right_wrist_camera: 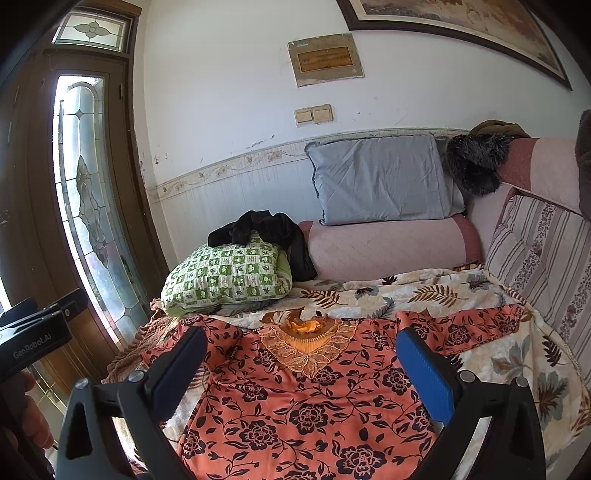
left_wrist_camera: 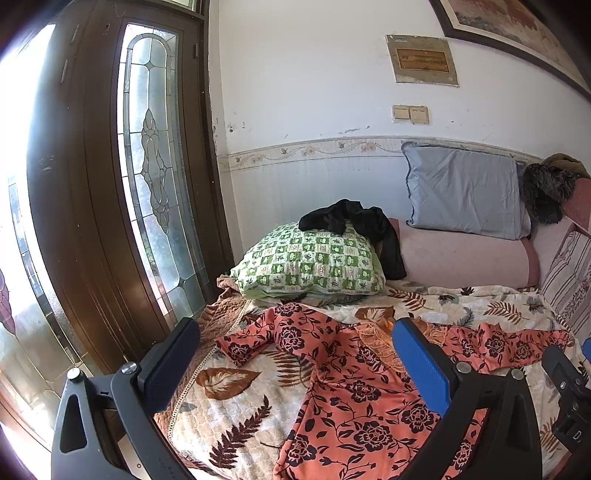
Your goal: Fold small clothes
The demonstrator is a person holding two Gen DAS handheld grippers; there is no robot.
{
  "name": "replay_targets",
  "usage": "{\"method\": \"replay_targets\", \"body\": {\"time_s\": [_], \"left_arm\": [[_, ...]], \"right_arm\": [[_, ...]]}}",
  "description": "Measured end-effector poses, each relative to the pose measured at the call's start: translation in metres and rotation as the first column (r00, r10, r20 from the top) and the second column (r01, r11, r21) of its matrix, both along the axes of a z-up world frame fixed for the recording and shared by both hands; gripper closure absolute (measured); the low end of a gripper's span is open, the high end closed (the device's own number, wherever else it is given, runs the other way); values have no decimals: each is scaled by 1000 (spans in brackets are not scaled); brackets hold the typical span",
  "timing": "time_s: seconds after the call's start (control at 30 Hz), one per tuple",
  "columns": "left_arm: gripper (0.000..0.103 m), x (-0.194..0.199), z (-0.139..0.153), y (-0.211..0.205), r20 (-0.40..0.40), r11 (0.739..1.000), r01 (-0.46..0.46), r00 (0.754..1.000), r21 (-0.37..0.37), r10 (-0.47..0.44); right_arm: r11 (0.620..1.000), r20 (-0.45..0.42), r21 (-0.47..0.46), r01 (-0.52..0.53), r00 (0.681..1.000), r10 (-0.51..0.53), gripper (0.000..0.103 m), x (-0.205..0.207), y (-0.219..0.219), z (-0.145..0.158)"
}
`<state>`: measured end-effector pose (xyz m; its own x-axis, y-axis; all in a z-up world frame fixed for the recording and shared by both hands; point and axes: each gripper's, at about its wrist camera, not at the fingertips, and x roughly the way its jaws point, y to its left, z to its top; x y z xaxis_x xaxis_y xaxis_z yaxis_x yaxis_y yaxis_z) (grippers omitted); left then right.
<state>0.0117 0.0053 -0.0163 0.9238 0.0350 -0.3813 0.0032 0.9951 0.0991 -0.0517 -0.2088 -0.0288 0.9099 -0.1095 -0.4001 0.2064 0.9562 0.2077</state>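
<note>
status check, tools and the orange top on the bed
Left tool open, empty. Right tool open, empty. Orange floral top spread flat on leaf-print blanket, unfolded. Nothing lying on it.

A lived-in room of a private home, used for sleeping or resting. A bed or daybed spread with a leaf-patterned blanket (right_wrist_camera: 424, 291) stands against a white wall with a floral border strip (right_wrist_camera: 229, 168). On it lie a green checked pillow (right_wrist_camera: 225, 275), a grey pillow (right_wrist_camera: 380, 179) propped on a pink bolster (right_wrist_camera: 388, 247), and loose clothing. A brown wooden door with leaded glass panels (left_wrist_camera: 147, 177) stands at the left; wall switches (right_wrist_camera: 314, 114) and a framed picture (right_wrist_camera: 461, 22) hang above.
</note>
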Motion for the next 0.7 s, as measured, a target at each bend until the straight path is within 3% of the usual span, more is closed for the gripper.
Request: {"method": "replay_targets", "body": {"time_s": [0.4,0.7], "left_arm": [[0,3,-3,1,-7,1000,0,1000,-1,0],[0,7,-6,-3,-14,1000,2,1000,5,-2]], "right_arm": [[1000,-12,3,-1,1000,1,0,3,1,-3],[1000,-81,22,0,997,2,0,8,-1,-8]]}}
